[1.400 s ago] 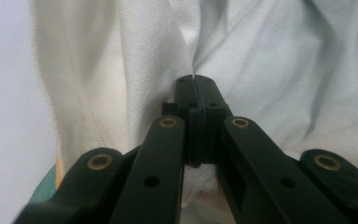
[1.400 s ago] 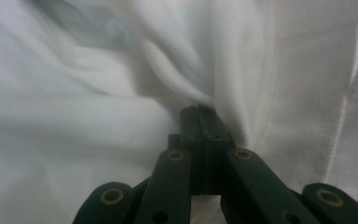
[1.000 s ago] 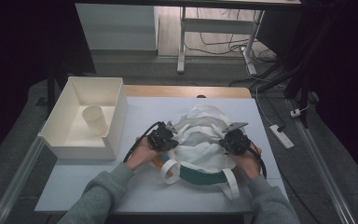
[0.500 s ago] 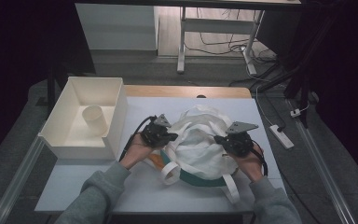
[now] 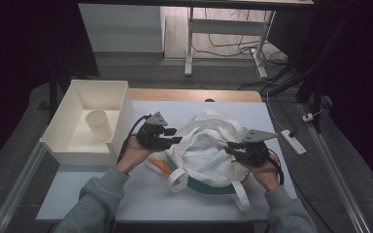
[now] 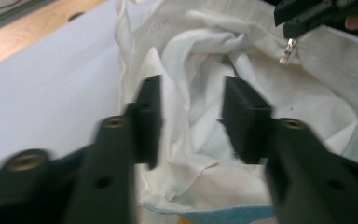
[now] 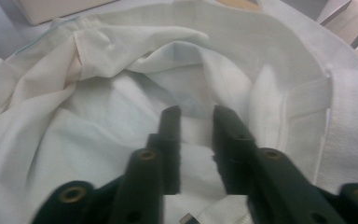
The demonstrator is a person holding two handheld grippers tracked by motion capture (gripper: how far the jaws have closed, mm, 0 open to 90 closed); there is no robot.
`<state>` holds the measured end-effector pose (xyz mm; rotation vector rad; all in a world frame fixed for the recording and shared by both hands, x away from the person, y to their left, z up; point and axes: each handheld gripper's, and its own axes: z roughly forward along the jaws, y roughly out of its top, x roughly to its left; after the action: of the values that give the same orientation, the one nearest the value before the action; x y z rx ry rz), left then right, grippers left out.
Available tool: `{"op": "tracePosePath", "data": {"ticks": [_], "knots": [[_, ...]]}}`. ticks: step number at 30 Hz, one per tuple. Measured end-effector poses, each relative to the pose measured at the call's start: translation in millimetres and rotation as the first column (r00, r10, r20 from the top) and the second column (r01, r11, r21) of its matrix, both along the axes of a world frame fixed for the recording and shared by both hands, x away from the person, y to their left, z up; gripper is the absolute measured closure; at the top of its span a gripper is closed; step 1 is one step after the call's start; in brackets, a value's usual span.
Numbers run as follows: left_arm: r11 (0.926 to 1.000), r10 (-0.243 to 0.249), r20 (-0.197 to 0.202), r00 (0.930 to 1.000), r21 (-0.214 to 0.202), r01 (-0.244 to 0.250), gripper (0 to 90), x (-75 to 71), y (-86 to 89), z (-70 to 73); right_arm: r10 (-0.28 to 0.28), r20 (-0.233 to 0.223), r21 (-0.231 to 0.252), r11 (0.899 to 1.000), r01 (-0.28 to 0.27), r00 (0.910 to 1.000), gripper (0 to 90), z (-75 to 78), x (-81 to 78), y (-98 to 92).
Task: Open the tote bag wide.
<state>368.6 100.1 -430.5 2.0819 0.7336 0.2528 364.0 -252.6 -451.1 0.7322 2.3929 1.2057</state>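
Now the white bag (image 5: 209, 150) lies crumpled mid-tabletop, its mouth only partly spread. Both the left gripper (image 5: 171, 139) and right gripper (image 5: 232, 149) have just been opened, nothing being pinched; straightening remains.

A crumpled white bag (image 5: 209, 148) lies at the centre of the frame on the white bench (image 5: 141, 204), with a green band along its lower edge and pale straps trailing toward the bottom. The left tongs (image 5: 175, 138) sit at the bag's left edge and the right tongs (image 5: 229, 150) at its right side; both have just been opening. Whether cloth lies between either pair's jaws cannot be told here. Grey sleeves come in from the bottom. At the left stands a white box (image 5: 121, 114) with a paper cup (image 5: 99, 125) inside.
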Motion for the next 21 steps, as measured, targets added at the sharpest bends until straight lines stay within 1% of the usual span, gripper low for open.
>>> {"op": "tracePosePath", "data": {"ticks": [2,3,5,9,11,14,18,21], "knots": [[0.9999,0.009,0.004,1.0,0.009,-0.009,43.2,-2.3,2.3,4.5,-0.01,0.013,0.012,1.0,0.01,0.9999,63.1,1.6,-2.8,-3.0],[0.9999,0.012,0.004,0.9999,0.003,-0.012,41.7,-3.0,3.2,6.0,-0.014,0.015,0.02,1.0,0.013,0.9998,61.0,2.3,-3.9,-4.9],[0.9999,0.013,0.003,0.9999,-0.002,-0.013,40.1,-4.3,5.3,8.9,-0.024,0.017,0.034,0.999,0.023,0.9996,58.1,3.4,-5.2,-8.4],[0.9998,0.016,0.011,0.9998,0.006,-0.016,37.0,-7.2,10.2,15.3,-0.034,0.015,0.061,0.998,0.033,0.9993,55.2,4.4,-4.3,-11.4],[0.9997,0.023,0.02,0.9995,0.009,-0.023,35.7,-8.0,13.8,18.7,-0.034,0.018,0.053,0.998,0.033,0.9993,54.5,3.6,-4.0,-11.0],[0.9995,0.031,0.024,0.9992,0.006,-0.031,35.0,-8.4,20.0,23.5,-0.034,0.011,0.047,0.998,0.033,0.9994,53.5,1.7,-3.3,-10.6],[0.9988,0.048,0.029,0.9984,-0.001,-0.048,34.5,-7.9,29.0,28.9,-0.033,0.014,0.034,0.999,0.033,0.9993,52.5,-0.2,-3.5,-9.9],[0.9983,0.058,0.031,0.9978,-0.003,-0.058,34.4,-7.4,35.9,31.7,-0.032,0.013,0.034,0.999,0.032,0.9994,52.4,-0.6,-4.1,-9.3]]}}
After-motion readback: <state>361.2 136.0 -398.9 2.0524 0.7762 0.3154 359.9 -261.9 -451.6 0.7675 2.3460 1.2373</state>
